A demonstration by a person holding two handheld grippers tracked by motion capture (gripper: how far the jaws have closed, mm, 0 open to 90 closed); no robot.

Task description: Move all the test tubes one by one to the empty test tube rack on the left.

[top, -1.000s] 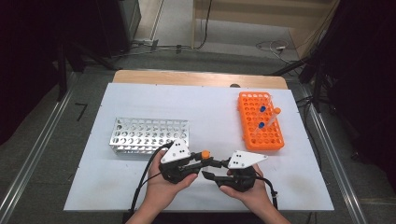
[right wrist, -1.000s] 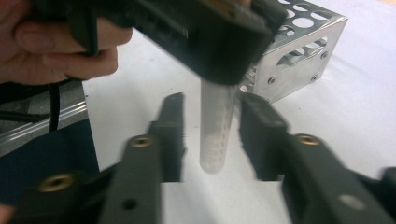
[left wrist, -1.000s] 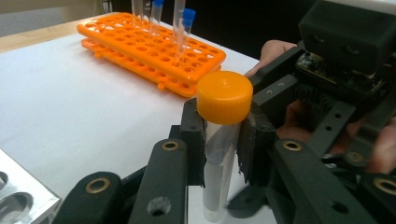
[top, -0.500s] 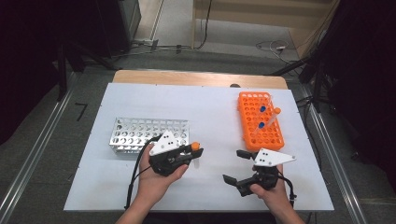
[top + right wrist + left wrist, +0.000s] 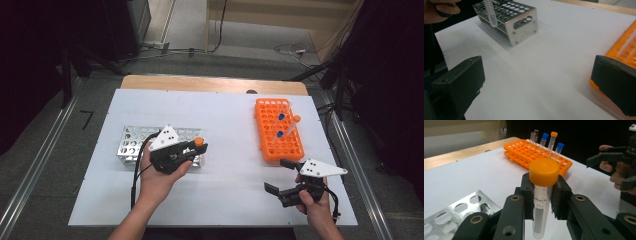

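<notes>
The orange-capped tube (image 5: 542, 202) carries the only readable print: dark letters "shark" run across its clear wall just under the cap, cut off at the left by a jaw. Below them stands a partial "mL" mark.

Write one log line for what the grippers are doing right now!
left hand-held gripper: shut on orange-capped tube, above metal rack | right hand-held gripper: open, empty | orange rack: holds tubes

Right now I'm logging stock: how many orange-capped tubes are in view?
2: one orange-capped tube clamped in the left tongs, one standing in the orange rack at. Others may be hidden.
</notes>
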